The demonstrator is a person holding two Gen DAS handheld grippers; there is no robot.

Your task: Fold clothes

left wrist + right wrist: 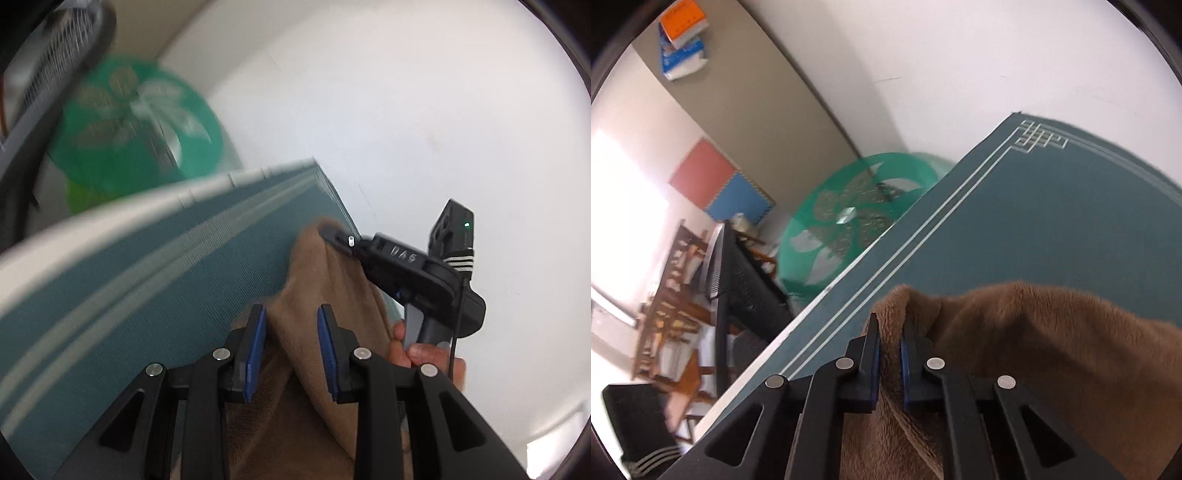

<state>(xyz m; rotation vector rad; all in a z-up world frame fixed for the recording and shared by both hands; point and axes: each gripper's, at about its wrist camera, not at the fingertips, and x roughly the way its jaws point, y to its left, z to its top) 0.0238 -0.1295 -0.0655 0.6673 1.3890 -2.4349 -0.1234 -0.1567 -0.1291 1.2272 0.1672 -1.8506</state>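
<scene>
A brown fleece garment [332,280] lies bunched on a teal mat [166,266] with white border lines. A raised fold of it fills the gap between the blue pads of my left gripper [291,310], which is shut on it. Further along the same fold, my right gripper [334,234] pinches the far corner, with a hand [417,354] on its grip. In the right wrist view the right gripper [889,325] is shut on a thin ridge of the garment [1034,332], lifted above the mat [1052,206]. The rest of the garment drapes away to the right.
A green round patterned disc [849,218] stands beyond the mat's left edge. A black chair [746,288] and wooden furniture [676,295] are lower left. Red and blue foam tiles [720,184] lean on the wall. A white wall is behind.
</scene>
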